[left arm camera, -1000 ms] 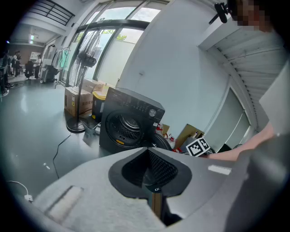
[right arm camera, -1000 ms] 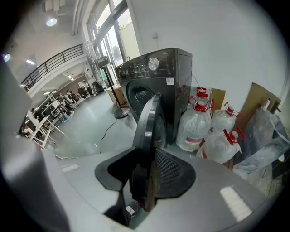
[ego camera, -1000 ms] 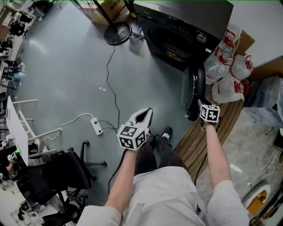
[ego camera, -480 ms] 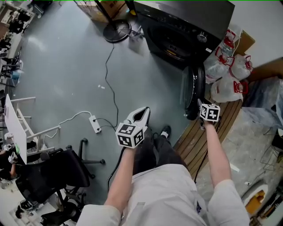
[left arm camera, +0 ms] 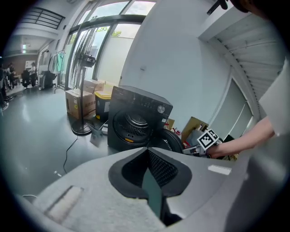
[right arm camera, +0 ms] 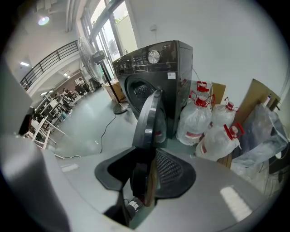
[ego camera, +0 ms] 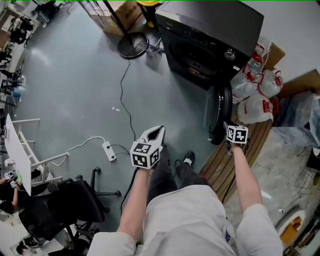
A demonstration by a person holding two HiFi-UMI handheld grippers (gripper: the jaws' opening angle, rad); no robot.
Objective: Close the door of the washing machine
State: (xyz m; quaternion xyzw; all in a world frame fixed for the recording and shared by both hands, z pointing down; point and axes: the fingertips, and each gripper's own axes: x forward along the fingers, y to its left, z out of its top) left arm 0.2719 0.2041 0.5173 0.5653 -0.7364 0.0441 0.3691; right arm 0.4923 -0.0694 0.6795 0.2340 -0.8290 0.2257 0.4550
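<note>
The black washing machine [ego camera: 210, 35] stands at the far side, its drum open. Its round door [ego camera: 219, 107] is swung out toward me, edge-on. My right gripper [ego camera: 223, 131] is shut on the door's outer rim. In the right gripper view the door [right arm camera: 152, 118] runs straight up from between the jaws of the right gripper [right arm camera: 150, 152]. My left gripper [ego camera: 159, 130] hovers over the grey floor left of the door, shut and holding nothing. The left gripper view shows the left gripper [left arm camera: 147, 152] pointing toward the washing machine [left arm camera: 136, 118] and the door [left arm camera: 174, 142].
Large plastic water bottles [ego camera: 257, 95] sit to the right of the machine beside a wooden pallet [ego camera: 245, 150]. A fan base [ego camera: 132, 44] and a cardboard box [ego camera: 127, 10] stand to its left. A cable with a power strip [ego camera: 108, 149] crosses the floor. An office chair [ego camera: 65, 205] is at lower left.
My left gripper has drifted a little across the floor. My right gripper stays clamped on the door's rim, and the door's angle looks unchanged.
</note>
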